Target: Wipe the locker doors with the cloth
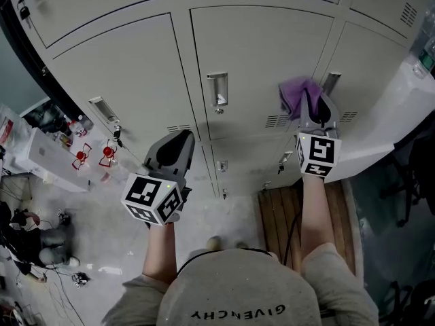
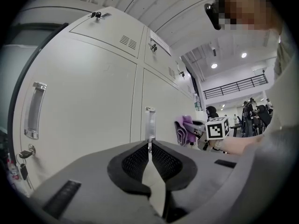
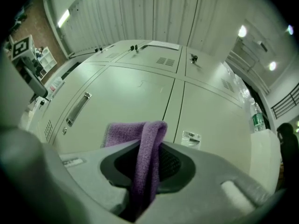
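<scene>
A wall of pale grey locker doors (image 1: 265, 53) fills the head view. My right gripper (image 1: 314, 106) is shut on a folded purple cloth (image 1: 297, 94), held up against the seam between the middle and right doors, beside a door handle (image 1: 331, 81). In the right gripper view the cloth (image 3: 142, 143) hangs out between the jaws, in front of a door (image 3: 135, 97). My left gripper (image 1: 178, 141) is shut with nothing in it, lower down and a little off the doors. The left gripper view has its tips (image 2: 149, 148) meeting below a handle (image 2: 149, 122), with the cloth (image 2: 184, 129) off to the right.
A white shelf (image 1: 47, 158) with small red items (image 1: 95, 155) stands at the left. A wooden board (image 1: 285, 223) lies on the floor by the lockers. A white counter (image 1: 401, 114) juts in at the right. Keys (image 2: 22, 169) hang from a lock.
</scene>
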A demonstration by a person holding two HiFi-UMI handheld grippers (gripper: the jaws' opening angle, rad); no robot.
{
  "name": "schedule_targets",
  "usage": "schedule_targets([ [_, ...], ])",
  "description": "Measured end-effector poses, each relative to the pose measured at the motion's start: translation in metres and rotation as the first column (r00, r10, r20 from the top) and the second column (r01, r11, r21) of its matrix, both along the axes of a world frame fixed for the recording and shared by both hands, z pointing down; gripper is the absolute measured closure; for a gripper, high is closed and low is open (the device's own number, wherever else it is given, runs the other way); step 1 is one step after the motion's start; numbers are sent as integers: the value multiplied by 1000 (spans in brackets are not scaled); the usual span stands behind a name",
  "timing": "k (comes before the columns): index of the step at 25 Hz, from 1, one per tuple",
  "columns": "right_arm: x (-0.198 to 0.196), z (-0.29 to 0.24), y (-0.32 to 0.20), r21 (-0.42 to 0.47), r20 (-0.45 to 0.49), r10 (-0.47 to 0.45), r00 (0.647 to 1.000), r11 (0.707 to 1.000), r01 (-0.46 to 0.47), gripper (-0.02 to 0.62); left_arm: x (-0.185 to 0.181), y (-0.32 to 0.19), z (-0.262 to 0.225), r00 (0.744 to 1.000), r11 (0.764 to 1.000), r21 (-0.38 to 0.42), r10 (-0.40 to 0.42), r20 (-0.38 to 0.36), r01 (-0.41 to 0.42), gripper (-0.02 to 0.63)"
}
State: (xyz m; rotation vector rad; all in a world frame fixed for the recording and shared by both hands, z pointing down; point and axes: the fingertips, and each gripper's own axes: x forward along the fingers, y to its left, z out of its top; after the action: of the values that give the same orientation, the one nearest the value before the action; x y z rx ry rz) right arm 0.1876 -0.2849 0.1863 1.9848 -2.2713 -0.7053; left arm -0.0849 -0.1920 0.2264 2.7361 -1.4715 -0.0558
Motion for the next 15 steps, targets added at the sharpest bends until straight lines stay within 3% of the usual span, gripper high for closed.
schedule_targets([
  [5, -61, 10, 17, 25, -5, -172, 985, 985, 172, 528, -6, 2, 1, 1000, 1000, -2, -8, -2, 8, 588],
  [11, -174, 58, 32, -70, -93, -396, 913, 918, 391, 528, -14, 5, 3, 1000, 1000, -1, -29, 11, 29, 588],
  [15, -224, 80, 33, -130, -160, -457, 875, 888, 440, 526, -22, 5, 5, 999, 999, -8, -45, 8, 45, 588],
])
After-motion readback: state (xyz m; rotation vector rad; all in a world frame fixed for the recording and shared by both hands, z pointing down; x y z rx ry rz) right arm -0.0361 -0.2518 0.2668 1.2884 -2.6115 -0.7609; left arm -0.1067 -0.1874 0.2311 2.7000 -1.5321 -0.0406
